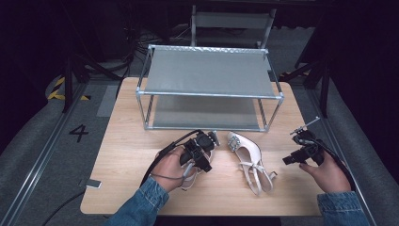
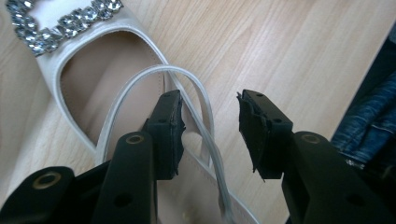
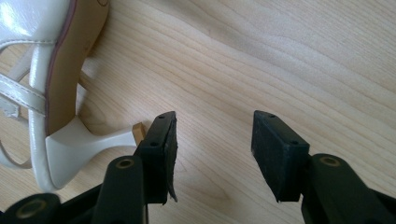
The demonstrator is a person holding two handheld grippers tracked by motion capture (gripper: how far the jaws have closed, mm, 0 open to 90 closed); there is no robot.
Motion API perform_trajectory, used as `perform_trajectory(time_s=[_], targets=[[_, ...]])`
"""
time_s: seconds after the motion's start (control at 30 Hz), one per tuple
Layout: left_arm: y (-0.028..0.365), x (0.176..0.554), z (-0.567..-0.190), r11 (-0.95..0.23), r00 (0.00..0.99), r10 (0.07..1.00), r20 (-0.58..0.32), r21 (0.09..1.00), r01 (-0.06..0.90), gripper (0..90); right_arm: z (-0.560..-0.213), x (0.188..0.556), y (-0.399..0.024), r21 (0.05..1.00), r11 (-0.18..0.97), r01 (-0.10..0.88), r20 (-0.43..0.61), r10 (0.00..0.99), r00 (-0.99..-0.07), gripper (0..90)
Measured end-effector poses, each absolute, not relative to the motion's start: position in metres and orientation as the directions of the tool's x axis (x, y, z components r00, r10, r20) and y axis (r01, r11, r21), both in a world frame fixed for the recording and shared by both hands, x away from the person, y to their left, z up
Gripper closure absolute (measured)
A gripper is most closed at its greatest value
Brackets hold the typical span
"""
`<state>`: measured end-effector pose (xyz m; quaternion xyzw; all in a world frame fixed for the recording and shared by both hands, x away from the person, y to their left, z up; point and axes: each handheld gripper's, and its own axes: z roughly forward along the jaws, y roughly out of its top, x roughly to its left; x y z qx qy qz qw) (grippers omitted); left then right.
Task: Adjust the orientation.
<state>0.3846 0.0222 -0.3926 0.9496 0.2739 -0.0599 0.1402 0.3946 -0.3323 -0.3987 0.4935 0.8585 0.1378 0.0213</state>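
Jaws first: on my left gripper [image 2: 208, 133] they stand parted over the near-left shoe, a cream patent-leather slingback sandal with a rhinestone buckle [image 2: 88, 79]. Its thin cream strap [image 2: 205, 126] loops up between the pads, lying against the left one but not pinched; nothing is clamped. My right gripper [image 3: 212, 151] is also spread wide, with bare wood between its pads, and it hovers just beside the slim heel [image 3: 116, 137] of the second matching cream sandal [image 3: 56, 70], which lies on its side.

From the high view, my left gripper [image 1: 203, 149] sits on top of the left sandal near the table's middle, the other sandal [image 1: 248, 160] lies just right of it, and my right gripper [image 1: 301, 153] waits near the right edge of the light wooden table [image 1: 122, 155]. Beyond both shoes, at the far side, stands the grey two-tier metal shoe rack [image 1: 209, 94], both shelves bare.

I judge this to be the start of shelving the pair: neither shoe is picked up yet. Next I should settle my left pads around something firmer than the loose strap, perhaps the shoe's side wall, close, lift, and carry it far-side to a shelf. A grip on the strap alone would likely let the shoe swing and tip.
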Motion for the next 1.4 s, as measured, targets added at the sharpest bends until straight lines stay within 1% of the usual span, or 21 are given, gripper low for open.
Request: perform_trajectory(time_s=[0.13, 0.23, 0.37, 0.47, 0.5, 0.57, 0.63, 0.7, 0.83, 0.97, 1.1, 1.23, 1.4], targets=[[0.020, 0.390, -0.402, -0.789, 0.821, 0.528, -0.217, 0.234, 0.569, 56.2, -0.400, 0.394, -0.334, 0.254, 0.474, 0.843, 0.097, 0.855, -0.510, 50.8], [0.017, 0.391, -0.408, -0.782, 0.812, 0.539, -0.224, 0.226, 0.582, 56.6, -0.401, 0.394, -0.335, 0.256, 0.476, 0.841, 0.095, 0.854, -0.512, 50.3], [0.011, 0.390, -0.415, -0.790, 0.816, 0.545, -0.191, 0.209, 0.576, 56.3, -0.402, 0.394, -0.334, 0.250, 0.476, 0.843, 0.100, 0.854, -0.511, 50.2], [0.007, 0.387, -0.418, -0.800, 0.825, 0.545, -0.151, 0.199, 0.566, 56.7, -0.404, 0.395, -0.333, 0.246, 0.478, 0.843, 0.097, 0.853, -0.512, 50.2], [0.006, 0.387, -0.419, -0.813, 0.836, 0.533, -0.129, 0.196, 0.548, 57.1, -0.404, 0.395, -0.333, 0.245, 0.480, 0.842, 0.099, 0.852, -0.514, 50.1], [0.003, 0.385, -0.420, -0.825, 0.846, 0.526, -0.084, 0.191, 0.532, 61.9, -0.404, 0.395, -0.333, 0.242, 0.483, 0.841, 0.099, 0.850, -0.517, 50.1], [0.001, 0.383, -0.420, -0.819, 0.839, 0.542, -0.052, 0.191, 0.541, 66.9, -0.405, 0.395, -0.333, 0.240, 0.482, 0.842, 0.099, 0.851, -0.516, 50.1], [0.001, 0.383, -0.421, -0.811, 0.831, 0.554, -0.045, 0.195, 0.551, 72.0, -0.405, 0.395, -0.333, 0.238, 0.483, 0.842, 0.099, 0.851, -0.516, 50.2], [0.003, 0.384, -0.421, -0.805, 0.825, 0.563, -0.047, 0.198, 0.560, 74.9, -0.406, 0.394, -0.333, 0.239, 0.483, 0.843, 0.096, 0.852, -0.515, 50.3], [0.004, 0.384, -0.419, -0.801, 0.822, 0.568, -0.038, 0.203, 0.563, 80.8, -0.406, 0.394, -0.334, 0.238, 0.483, 0.843, 0.098, 0.851, -0.515, 50.5], [0.009, 0.383, -0.414, -0.793, 0.816, 0.577, -0.034, 0.217, 0.569, 84.3, -0.407, 0.395, -0.334, 0.237, 0.484, 0.842, 0.098, 0.851, -0.517, 50.6], [0.019, 0.386, -0.404, -0.788, 0.813, 0.581, -0.040, 0.221, 0.574, 84.9, -0.407, 0.395, -0.333, 0.231, 0.485, 0.843, 0.098, 0.851, -0.516, 50.7], [0.031, 0.390, -0.396, -0.774, 0.804, 0.594, -0.036, 0.249, 0.583, 85.0, -0.407, 0.394, -0.333, 0.231, 0.485, 0.843, 0.100, 0.851, -0.516, 50.8]])
